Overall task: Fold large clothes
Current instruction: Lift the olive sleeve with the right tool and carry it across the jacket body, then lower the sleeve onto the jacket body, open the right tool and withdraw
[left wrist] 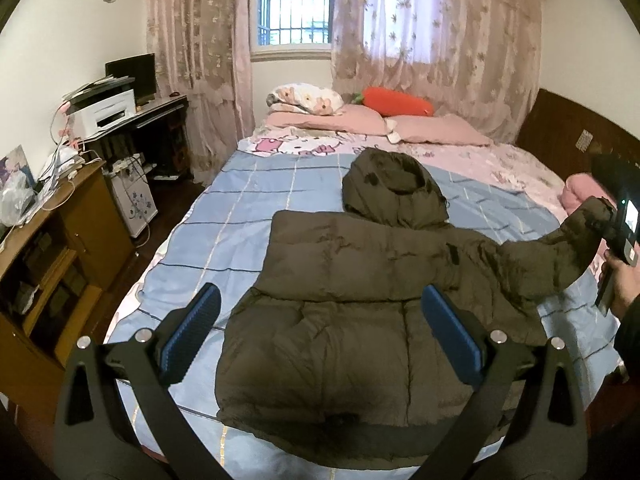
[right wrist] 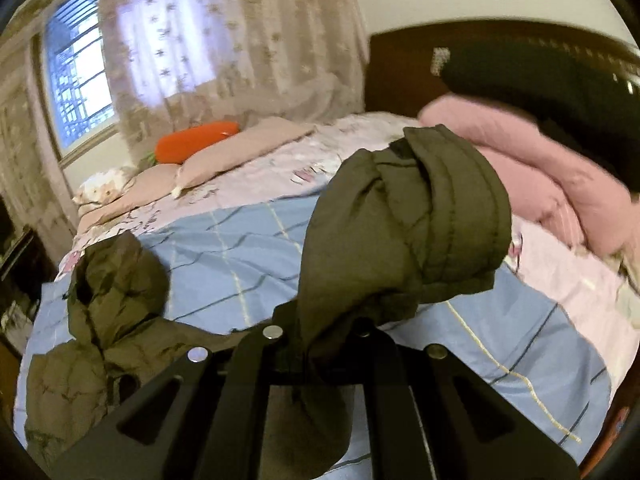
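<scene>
A dark olive puffer jacket lies spread on the bed, on a blue checked cover, its hood pointing toward the pillows and the window, its hem hanging toward the near edge of the mattress. The sleeve on the left of the left wrist view is folded in over the body, giving that side a straight edge, while the other sleeve is lifted off the cover and stretches out to the right. The right gripper is clamped on the cuff end of that raised sleeve: in its own view the jaws are drawn together with olive fabric bunched between them, and the ribbed cuff billows out ahead of the fingers, clear of the bed. In the left wrist view the same gripper shows at the right edge, held by a hand in a dark sleeve, the jacket sleeve hanging in an arc from it back to the shoulder. The left gripper stands wide open above the lower half of the jacket, its blue ribbed pads well apart and holding nothing. An orange carrot-shaped cushion rests behind the pillows, a pink quilt is heaped by the dark headboard, and a bench with a white printer stands at the far left wall beside the lace curtains.
</scene>
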Motion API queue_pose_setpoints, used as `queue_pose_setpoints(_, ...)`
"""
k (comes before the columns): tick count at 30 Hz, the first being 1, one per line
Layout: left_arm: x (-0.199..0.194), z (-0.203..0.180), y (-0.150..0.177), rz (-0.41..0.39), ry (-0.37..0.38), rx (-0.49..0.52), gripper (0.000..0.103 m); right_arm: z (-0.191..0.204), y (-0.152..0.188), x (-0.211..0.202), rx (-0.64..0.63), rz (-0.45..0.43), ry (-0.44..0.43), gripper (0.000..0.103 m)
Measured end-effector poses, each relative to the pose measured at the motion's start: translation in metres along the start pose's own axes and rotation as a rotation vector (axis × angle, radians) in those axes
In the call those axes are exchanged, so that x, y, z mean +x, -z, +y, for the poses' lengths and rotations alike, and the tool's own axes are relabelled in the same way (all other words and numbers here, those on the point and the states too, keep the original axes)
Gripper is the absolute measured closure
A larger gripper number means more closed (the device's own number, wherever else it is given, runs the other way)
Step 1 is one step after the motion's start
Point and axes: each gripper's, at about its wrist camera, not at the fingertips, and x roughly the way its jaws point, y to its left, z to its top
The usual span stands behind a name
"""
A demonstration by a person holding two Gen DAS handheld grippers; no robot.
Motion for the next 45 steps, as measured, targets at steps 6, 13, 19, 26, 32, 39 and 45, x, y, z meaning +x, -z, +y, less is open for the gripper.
queue_pose_setpoints(6, -0.010, 0.014, -0.003, -0.018, 0.003, -0.030, 0.002, 0.064, -0.012, -0.024, -0.112, -0.072, -0.038, 0.098)
queue_pose_setpoints(13, -0.019, 0.023, -0.004, -0.026, 0.024, -0.050, 0.002, 0.173, 0.004, -0.049, -0.326, -0.114, -0.145, 0.098)
queue_pose_setpoints(19, -0.024, 0.029, -0.004, -0.029, 0.037, -0.057, 0.002, 0.258, 0.039, -0.051, -0.456, -0.064, -0.249, 0.098)
queue_pose_setpoints(26, -0.024, 0.039, -0.003, -0.013, 0.042, -0.069, 0.002, 0.336, 0.095, -0.034, -0.594, 0.026, -0.305, 0.098)
queue_pose_setpoints(32, -0.024, 0.044, -0.003, -0.012, 0.039, -0.081, 0.002, 0.379, 0.145, -0.012, -0.655, 0.133, -0.319, 0.098)
queue_pose_setpoints(39, -0.022, 0.051, -0.003, 0.000, 0.041, -0.093, 0.002, 0.403, 0.186, 0.005, -0.682, 0.235, -0.324, 0.081)
queue_pose_setpoints(45, -0.023, 0.053, -0.005, -0.005, 0.033, -0.118, 0.002, 0.406, 0.202, -0.012, -0.685, 0.254, -0.370, 0.011)
